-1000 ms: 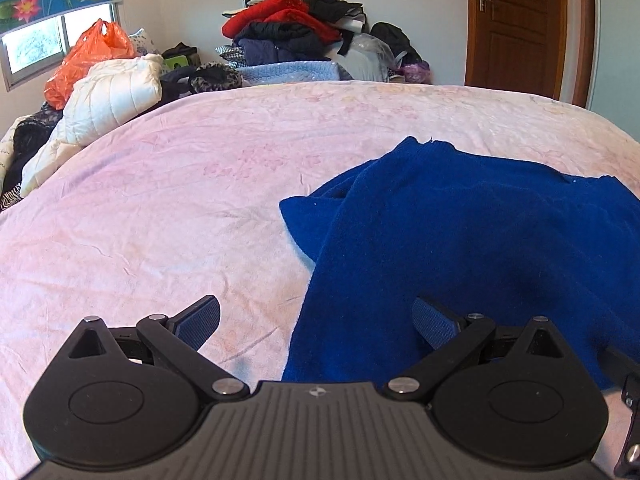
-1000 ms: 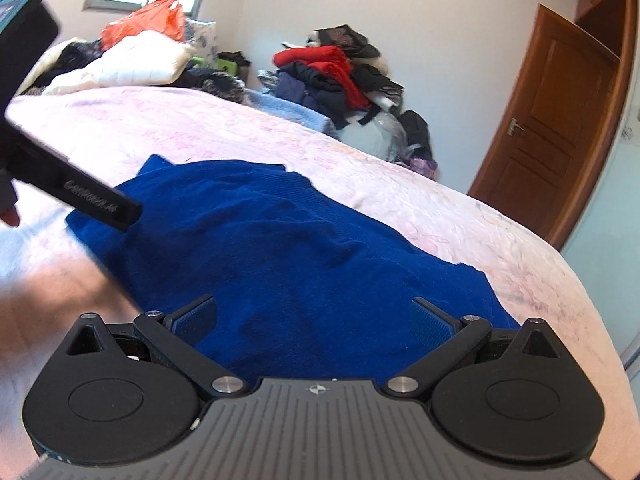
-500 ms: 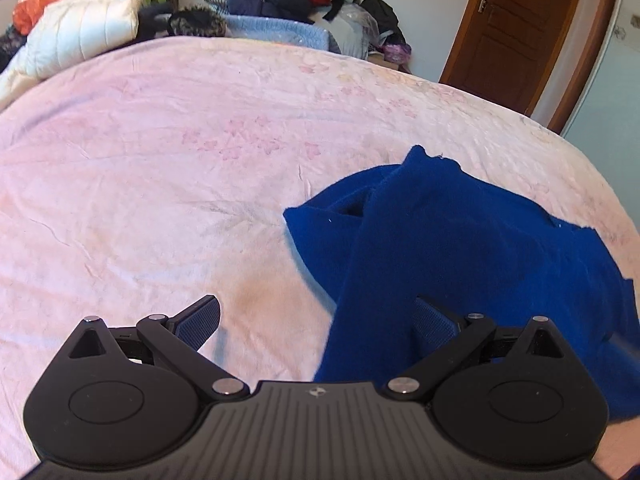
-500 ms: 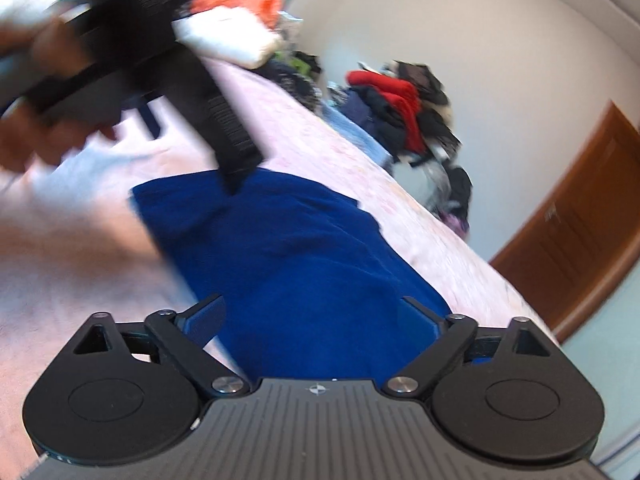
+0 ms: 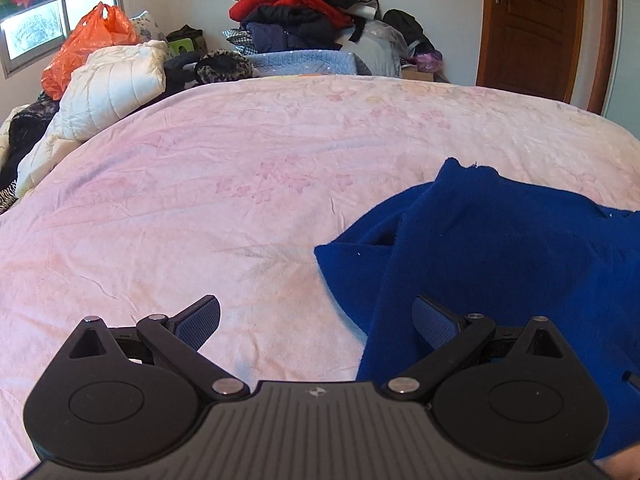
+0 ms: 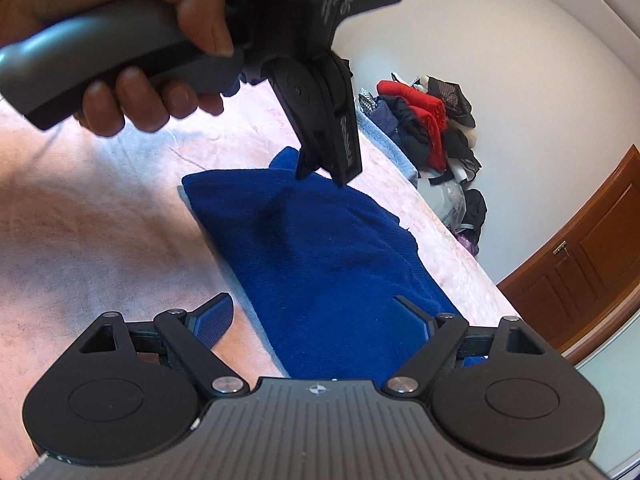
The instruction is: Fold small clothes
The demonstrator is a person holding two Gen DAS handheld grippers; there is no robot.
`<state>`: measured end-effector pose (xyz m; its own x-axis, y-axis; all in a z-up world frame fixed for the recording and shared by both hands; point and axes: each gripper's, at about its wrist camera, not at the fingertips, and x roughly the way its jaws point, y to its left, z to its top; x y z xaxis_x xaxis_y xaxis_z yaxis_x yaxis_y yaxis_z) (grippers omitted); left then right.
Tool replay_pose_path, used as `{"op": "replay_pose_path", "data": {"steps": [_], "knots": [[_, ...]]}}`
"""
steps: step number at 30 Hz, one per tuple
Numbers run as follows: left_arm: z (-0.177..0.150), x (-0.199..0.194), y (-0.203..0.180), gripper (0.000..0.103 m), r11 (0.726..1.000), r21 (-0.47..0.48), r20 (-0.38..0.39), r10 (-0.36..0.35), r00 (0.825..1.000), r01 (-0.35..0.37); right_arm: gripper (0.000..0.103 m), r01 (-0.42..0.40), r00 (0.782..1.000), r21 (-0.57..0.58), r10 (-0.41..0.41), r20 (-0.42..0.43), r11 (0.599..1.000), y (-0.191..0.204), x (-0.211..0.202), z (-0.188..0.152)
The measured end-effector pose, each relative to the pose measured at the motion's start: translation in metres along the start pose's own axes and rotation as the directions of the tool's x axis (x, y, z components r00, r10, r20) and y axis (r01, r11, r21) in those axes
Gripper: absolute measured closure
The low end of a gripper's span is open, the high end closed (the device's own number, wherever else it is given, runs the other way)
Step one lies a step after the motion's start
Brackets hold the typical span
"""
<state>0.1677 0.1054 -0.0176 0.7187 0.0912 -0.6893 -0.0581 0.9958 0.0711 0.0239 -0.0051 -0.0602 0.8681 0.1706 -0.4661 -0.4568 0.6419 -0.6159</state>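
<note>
- Blue garment [image 5: 500,264] on the bed [image 5: 200,200] runs off frame at right
- Left gripper [image 5: 316,316] fingers spread, empty
- Right gripper [image 6: 312,316] fingers wide over the garment, pads clear of it

left gripper [image 5: 316,320] fingers spread wide, right gripper [image 6: 316,318] likewise

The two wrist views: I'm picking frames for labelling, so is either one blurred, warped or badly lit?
Left wrist view: sharp and evenly daylit; the fisheye bulges the pink bedspread into a dome, and the blue garment stays crisp. Right wrist view: tilted, with the door bowed; the hand holding the left gripper looms large and soft, shading the bedspread.
</note>
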Motion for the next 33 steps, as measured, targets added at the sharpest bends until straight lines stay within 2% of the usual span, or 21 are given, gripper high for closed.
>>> {"op": "replay_pose_path", "data": {"steps": [8, 11, 13, 16, 20, 23, 27, 30, 33], "knots": [[-0.002, 0.009, 0.0, 0.0, 0.999, -0.006, -0.032, -0.034, 0.999, 0.034, 0.016, 0.006, 1.0, -0.003, -0.006, -0.005, 1.0, 0.005, 0.005, 0.001], [0.001, 0.017, 0.007, 0.0, 0.991, -0.033, -0.066, -0.132, 0.989, 0.13, 0.016, 0.02, 1.0, -0.003, -0.02, -0.011, 1.0, 0.008, 0.01, 0.004], [0.005, 0.029, 0.015, 0.0, 0.967, -0.087, -0.102, -0.25, 0.963, 0.241, 0.016, 0.027, 1.0, -0.003, -0.027, -0.01, 1.0, 0.009, 0.015, 0.006], [0.012, 0.053, 0.026, 0.0, 0.915, -0.193, -0.149, -0.385, 0.911, 0.355, 0.016, 0.044, 0.999, -0.004, -0.044, 0.0, 0.999, 0.011, 0.024, 0.011], [0.025, 0.073, 0.035, 0.0, 0.869, -0.257, -0.123, -0.463, 0.878, 0.423, 0.017, 0.069, 0.998, -0.011, -0.068, 0.014, 0.998, 0.014, 0.037, 0.019], [0.037, 0.091, 0.035, 0.0, 0.828, -0.288, -0.118, -0.53, 0.84, 0.482, 0.017, 0.08, 0.997, -0.01, -0.08, 0.023, 0.997, 0.015, 0.047, 0.025], [0.051, 0.107, 0.026, 0.0, 0.811, -0.27, -0.11, -0.561, 0.82, 0.519, 0.017, 0.088, 0.996, 0.025, -0.088, 0.026, 0.996, 0.011, 0.06, 0.03], [0.059, 0.112, 0.017, 0.0, 0.809, -0.244, -0.11, -0.57, 0.814, 0.534, 0.02, 0.097, 0.995, 0.024, -0.098, 0.037, 0.995, 0.012, 0.066, 0.033], [0.065, 0.117, 0.008, 0.001, 0.804, -0.227, -0.13, -0.584, 0.801, 0.55, 0.037, 0.075, 0.996, 0.009, -0.075, 0.045, 0.997, 0.016, 0.07, 0.036]]}}
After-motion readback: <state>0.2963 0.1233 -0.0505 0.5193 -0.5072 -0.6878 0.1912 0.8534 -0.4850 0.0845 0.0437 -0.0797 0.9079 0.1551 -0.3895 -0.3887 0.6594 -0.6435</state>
